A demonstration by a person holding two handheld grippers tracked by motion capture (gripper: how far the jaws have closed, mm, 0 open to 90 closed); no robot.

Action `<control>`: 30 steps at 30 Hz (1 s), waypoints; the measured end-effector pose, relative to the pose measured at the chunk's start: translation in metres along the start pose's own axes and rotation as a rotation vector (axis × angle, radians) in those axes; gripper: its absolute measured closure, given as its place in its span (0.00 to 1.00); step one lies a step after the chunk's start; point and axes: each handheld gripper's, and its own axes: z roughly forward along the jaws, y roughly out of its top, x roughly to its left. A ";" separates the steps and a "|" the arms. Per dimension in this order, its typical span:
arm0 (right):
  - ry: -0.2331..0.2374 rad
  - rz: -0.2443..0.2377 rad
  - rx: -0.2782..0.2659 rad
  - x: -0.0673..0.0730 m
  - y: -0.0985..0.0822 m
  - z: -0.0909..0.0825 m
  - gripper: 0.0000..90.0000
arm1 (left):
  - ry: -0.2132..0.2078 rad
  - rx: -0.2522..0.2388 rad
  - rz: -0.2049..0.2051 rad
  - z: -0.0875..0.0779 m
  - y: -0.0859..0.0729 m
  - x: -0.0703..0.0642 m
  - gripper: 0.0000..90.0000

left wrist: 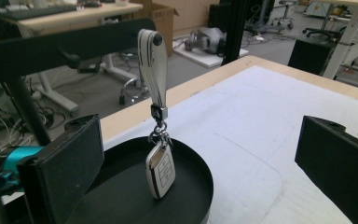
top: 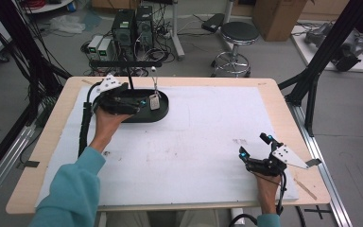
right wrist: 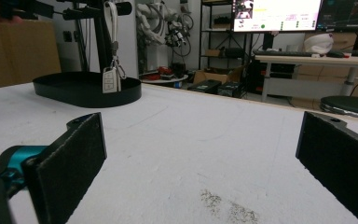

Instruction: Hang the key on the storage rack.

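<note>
A white car key fob (top: 154,101) hangs by a white strap (left wrist: 153,65) from the black bar (top: 125,63) of a stand, its lower end down inside a black oval tray (top: 163,113). My left gripper (top: 142,105) hovers over the tray's left part and is open. In the left gripper view the fob (left wrist: 161,170) dangles ahead of the jaws, touching neither, over the tray (left wrist: 200,172). My right gripper (top: 253,144) rests open at the table's front right, nothing between its jaws. From there the fob (right wrist: 111,80) and tray (right wrist: 86,93) sit far off.
A white sheet (top: 194,142) covers the wooden table (top: 47,142). Black frame posts (top: 312,80) stand at the table's right and left edges. Beyond the far edge are a stool (top: 238,33) and computer cases (top: 132,26) on the floor.
</note>
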 end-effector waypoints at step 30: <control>-0.003 -0.020 0.001 0.002 0.000 0.001 0.01 | -0.076 -0.199 -0.073 -0.134 -0.139 -0.003 0.02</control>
